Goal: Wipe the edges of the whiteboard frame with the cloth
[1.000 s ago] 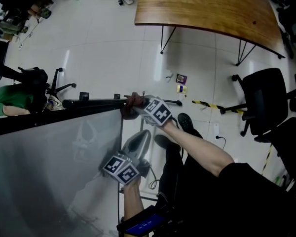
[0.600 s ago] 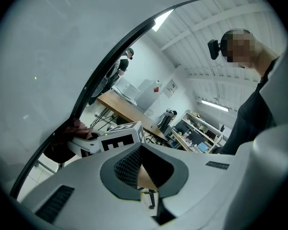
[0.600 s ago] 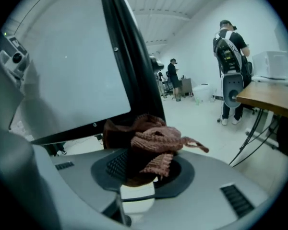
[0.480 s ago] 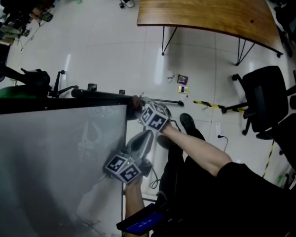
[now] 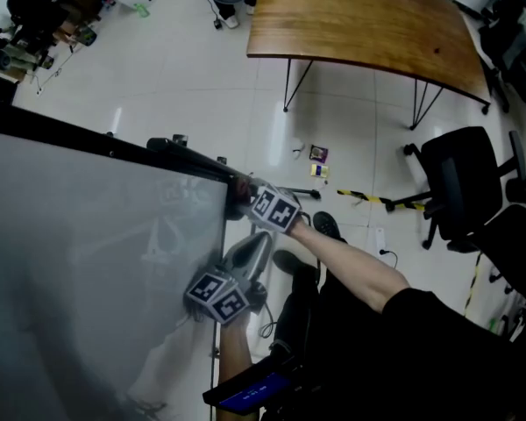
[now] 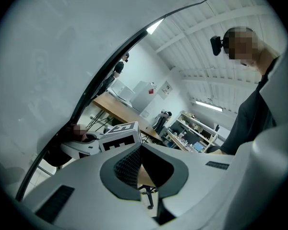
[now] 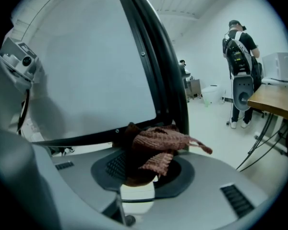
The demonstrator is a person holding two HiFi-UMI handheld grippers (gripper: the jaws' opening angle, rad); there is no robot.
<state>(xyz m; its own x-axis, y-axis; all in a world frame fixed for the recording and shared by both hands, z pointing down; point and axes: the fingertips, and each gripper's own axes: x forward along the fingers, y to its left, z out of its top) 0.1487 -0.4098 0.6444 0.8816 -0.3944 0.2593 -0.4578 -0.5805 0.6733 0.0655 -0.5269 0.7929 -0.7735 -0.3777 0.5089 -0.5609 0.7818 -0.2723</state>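
Right gripper view: a knitted cloth pinched at the whiteboard's corner.
The fingers of the right gripper (image 7: pixel 149 163) are closed on a bunched, ribbed, reddish-brown cloth (image 7: pixel 158 145). The cloth lies against the corner where two black bars of the whiteboard frame (image 7: pixel 156 66) meet. In the head view the whiteboard (image 5: pixel 88 253) is a flat, glossy grey panel, and its top bar slants up-left from that corner. The left gripper (image 6: pixel 138 150) sits by the board's side edge, fingers together, gripping nothing.

Right claw (image 5: pixel 243 196) at whiteboard frame (image 5: pixel 114 146) corner
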